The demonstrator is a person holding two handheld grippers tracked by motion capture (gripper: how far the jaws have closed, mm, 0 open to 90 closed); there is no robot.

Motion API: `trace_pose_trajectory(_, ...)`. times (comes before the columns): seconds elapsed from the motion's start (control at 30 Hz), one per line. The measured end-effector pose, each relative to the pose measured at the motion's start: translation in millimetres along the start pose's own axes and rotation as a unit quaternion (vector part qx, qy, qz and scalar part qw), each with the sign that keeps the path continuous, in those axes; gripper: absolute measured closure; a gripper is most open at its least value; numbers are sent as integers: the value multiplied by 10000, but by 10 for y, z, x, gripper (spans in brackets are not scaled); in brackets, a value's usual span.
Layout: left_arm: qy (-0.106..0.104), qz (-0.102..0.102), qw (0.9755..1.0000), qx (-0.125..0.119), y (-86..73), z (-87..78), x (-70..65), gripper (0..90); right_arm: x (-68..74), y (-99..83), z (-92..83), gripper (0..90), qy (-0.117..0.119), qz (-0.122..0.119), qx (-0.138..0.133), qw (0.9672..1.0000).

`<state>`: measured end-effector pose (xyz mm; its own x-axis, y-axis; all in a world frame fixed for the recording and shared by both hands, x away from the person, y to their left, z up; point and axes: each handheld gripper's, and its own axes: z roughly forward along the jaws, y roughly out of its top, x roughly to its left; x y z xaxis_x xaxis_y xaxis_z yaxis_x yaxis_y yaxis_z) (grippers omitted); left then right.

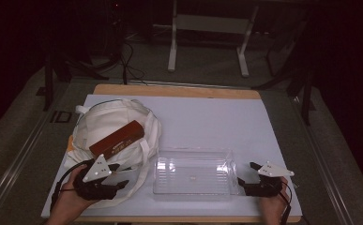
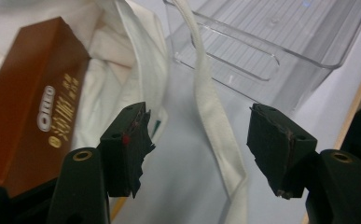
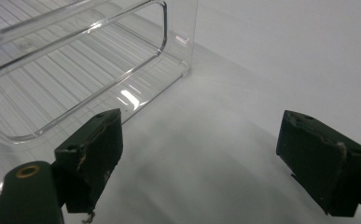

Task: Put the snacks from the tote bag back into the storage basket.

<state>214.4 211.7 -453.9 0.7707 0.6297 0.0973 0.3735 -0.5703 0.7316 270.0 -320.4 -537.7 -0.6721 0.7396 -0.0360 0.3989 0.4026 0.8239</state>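
Nearest the high view's camera, at the bottom edge of the frame, two hands hold the tools: the left gripper [image 1: 118, 176] at lower left and the right gripper [image 1: 245, 173] at lower right. Both claws are released, jaws spread with nothing pressed between the pads. In the left gripper view a white fabric strap [image 2: 213, 107] of the bag runs down between the parted jaws, clear of both pads.

The white sheet covering the table [image 1: 207, 117] leaves open room across the upper middle and right of the frame; its near edge runs just behind the hands, and a wooden rim shows along the far edge.

The long reddish-brown rectangular carton with gold lettering [image 1: 117, 138] lies on the cream cloth tote bag [image 1: 99, 119] in the left half of the frame, its long axis slanting from lower left to upper right. Its lower end sits just above the left gripper.

A clear ribbed plastic bin [image 1: 193, 171] sits in the lower middle, between the two grippers, long side along the near edge. The right gripper rests just beside its right end; in the right gripper view, the bin's corner [image 3: 169, 56] stands at upper left, beyond the left jaw. The bag's loose strap lies between the bin and the left gripper.
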Motion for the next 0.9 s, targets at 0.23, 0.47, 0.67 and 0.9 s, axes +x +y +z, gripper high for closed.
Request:
trace_pose_trajectory(0.23,85,10,10000,43,47,-63,83,381,3,0,1,145,14,-11,9,10000)
trace_pose_trajectory(0.47,102,-89,9999,-54,58,-102,170,378,6,1,2,145,12,-29,4,10000)
trace_pose_trajectory(0.67,125,-116,9998,-48,75,-111,227,377,9,1,2,145,12,-33,2,10000)
trace_pose_trajectory(0.9,155,-145,9998,-58,85,-131,290,377,8,0,0,145,15,-39,-2,10000)
